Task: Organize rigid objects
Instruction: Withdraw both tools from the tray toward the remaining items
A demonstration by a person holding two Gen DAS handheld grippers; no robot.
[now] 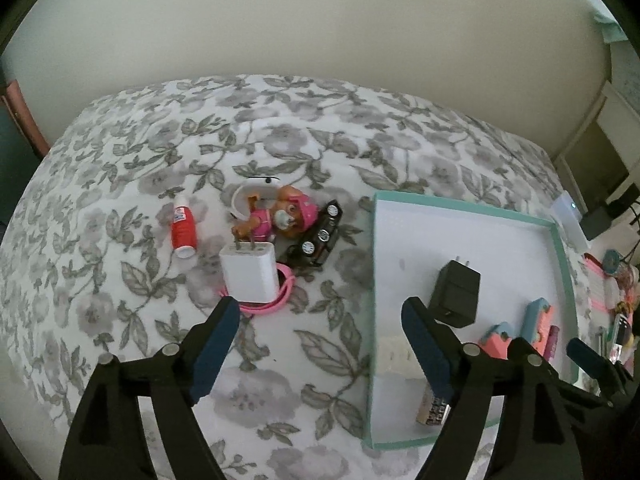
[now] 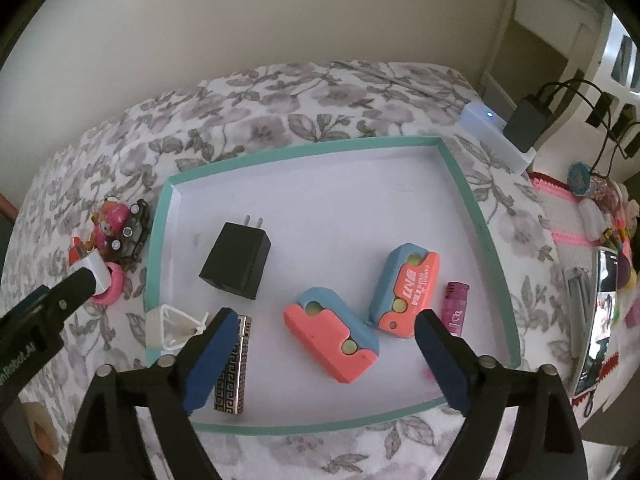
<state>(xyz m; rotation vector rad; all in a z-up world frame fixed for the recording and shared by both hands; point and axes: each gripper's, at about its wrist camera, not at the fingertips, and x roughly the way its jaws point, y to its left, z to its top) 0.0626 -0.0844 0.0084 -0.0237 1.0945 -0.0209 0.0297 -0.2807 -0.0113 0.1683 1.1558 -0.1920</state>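
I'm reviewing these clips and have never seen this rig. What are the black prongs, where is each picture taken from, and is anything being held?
Each picture comes from a camera on a hand-held gripper, looking along its two fingers. The left hand-held gripper hangs open over the white charger, toy pup, toy car and red bottle on the floral bedspread. The right hand-held gripper hangs open over the teal box, which holds a black charger and two coral-blue gadgets. Nothing is held.

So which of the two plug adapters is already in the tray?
The black adapter, lying inside the teal tray. The white adapter is on the bedspread, atop a pink ring.
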